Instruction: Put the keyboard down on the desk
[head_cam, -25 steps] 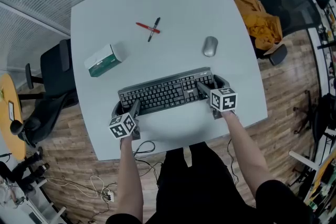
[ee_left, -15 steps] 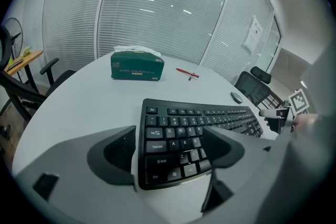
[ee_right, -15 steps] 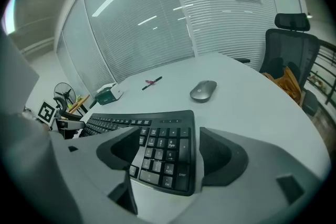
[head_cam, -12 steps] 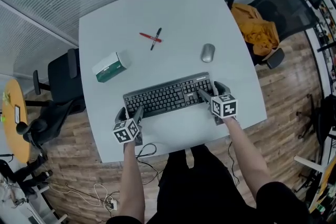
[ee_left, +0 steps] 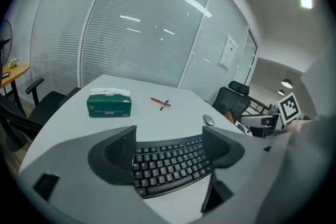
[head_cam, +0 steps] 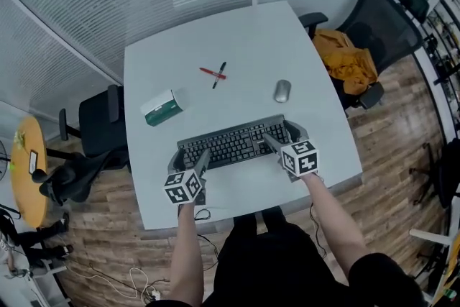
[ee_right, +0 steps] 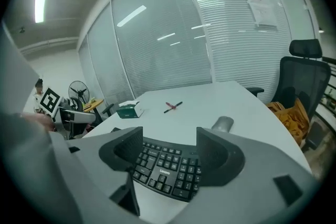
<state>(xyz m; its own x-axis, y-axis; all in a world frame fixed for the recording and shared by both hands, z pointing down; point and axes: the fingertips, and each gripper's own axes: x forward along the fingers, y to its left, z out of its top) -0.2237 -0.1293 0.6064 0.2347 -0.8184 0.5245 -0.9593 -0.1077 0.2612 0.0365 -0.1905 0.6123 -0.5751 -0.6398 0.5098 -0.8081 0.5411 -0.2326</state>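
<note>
A dark curved keyboard (head_cam: 233, 144) lies flat on the pale grey desk (head_cam: 251, 32), near its front edge. My left gripper (head_cam: 189, 157) stands at the keyboard's left end, jaws wide apart. In the left gripper view the keyboard (ee_left: 170, 165) shows between the jaws of the left gripper (ee_left: 168, 152), and no pad visibly presses it. My right gripper (head_cam: 282, 134) is at the right end. Its jaws are closing but still wide. The keyboard (ee_right: 165, 168) lies between them in the right gripper view, with the right gripper (ee_right: 164, 149) not clamped on it.
A grey mouse (head_cam: 282, 90) sits just behind the keyboard's right end. Two crossed pens (head_cam: 215, 72) and a green tissue box (head_cam: 162, 107) lie further back. An office chair with an orange cloth (head_cam: 345, 57) stands at the desk's right, another chair (head_cam: 100, 126) at its left.
The head view has pulled back, so the desk looks smaller. The keyboard stays put on the desk. Both grippers remain at its ends.
</note>
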